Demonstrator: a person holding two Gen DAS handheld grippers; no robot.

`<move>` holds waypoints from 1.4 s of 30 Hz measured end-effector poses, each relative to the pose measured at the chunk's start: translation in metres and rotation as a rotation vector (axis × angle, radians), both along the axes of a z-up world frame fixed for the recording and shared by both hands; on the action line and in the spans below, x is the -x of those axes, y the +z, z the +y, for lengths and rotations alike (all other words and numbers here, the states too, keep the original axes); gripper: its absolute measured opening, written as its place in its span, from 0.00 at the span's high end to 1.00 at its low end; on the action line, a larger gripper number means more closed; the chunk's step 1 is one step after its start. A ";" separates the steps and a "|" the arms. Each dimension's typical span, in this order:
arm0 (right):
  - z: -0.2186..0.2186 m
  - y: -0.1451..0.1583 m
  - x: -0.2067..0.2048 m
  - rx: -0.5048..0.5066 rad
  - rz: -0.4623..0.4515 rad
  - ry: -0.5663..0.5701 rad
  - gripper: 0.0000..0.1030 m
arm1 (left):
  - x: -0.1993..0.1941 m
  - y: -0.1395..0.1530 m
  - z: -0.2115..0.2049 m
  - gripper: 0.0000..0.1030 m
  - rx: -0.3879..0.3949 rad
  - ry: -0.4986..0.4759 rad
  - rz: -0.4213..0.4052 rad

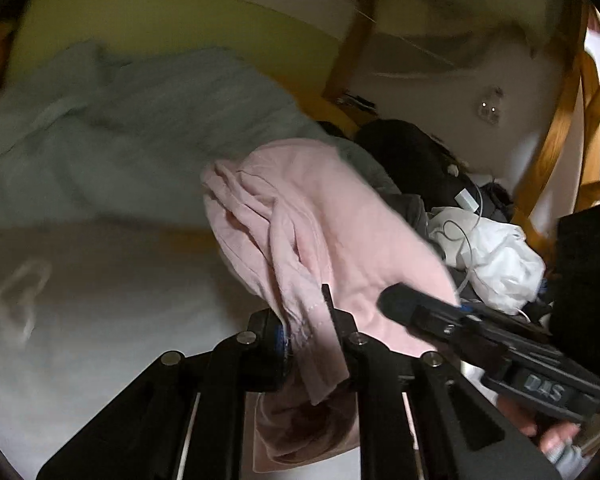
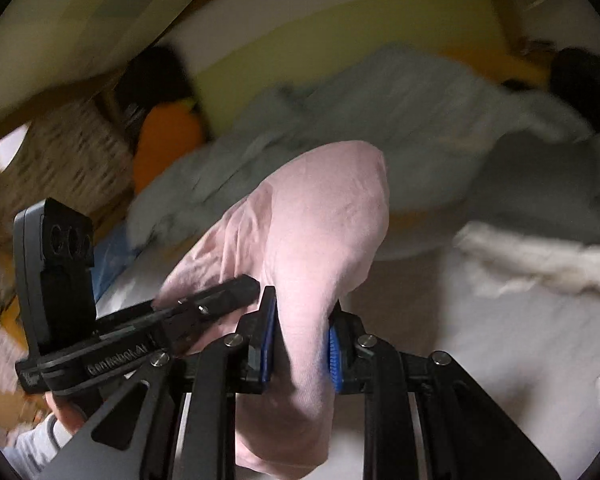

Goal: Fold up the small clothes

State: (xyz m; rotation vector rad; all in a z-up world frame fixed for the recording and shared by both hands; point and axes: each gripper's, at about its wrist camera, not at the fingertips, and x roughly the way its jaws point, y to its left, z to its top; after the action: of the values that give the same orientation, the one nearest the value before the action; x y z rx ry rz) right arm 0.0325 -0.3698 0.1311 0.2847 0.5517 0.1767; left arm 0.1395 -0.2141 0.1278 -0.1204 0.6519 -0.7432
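Garment position governs the coming move. Left claw (image 1: 306,336) is clamped narrow on a bunched hem of the pink garment (image 1: 320,216); the cloth rises ahead of it and stretches rightward to the right claw (image 2: 302,344), which pinches a thicker fold of the same garment. The long axis therefore runs claw to claw, clear above the white bed (image 1: 99,320). Both hands appear equally near; spreading them apart would likely tension the cloth.

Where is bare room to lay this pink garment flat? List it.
Free: the white sheet below the crumpled blue blanket, left of the pink garment. In the right wrist view, bare sheet lies right of the garment. Crowded: the dark bag, white plastic and cables.
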 end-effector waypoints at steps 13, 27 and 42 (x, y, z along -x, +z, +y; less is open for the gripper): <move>-0.222 -0.022 -0.103 -0.078 0.036 -0.431 0.75 | -0.156 -0.042 -0.227 0.54 -0.157 -0.052 0.048; -0.168 0.030 -0.041 0.128 -0.129 -0.604 0.28 | -0.005 0.040 -0.081 0.02 -0.136 0.370 -0.539; 0.049 0.039 0.091 0.257 -0.401 -0.426 0.01 | 0.171 0.026 0.148 0.01 -0.050 0.623 -0.689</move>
State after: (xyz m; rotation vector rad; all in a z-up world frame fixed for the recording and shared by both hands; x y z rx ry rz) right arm -0.0583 -0.3208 0.1699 0.1053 0.1044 -0.2464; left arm -0.0312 -0.0659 0.1542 -0.0122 -0.0423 -0.1332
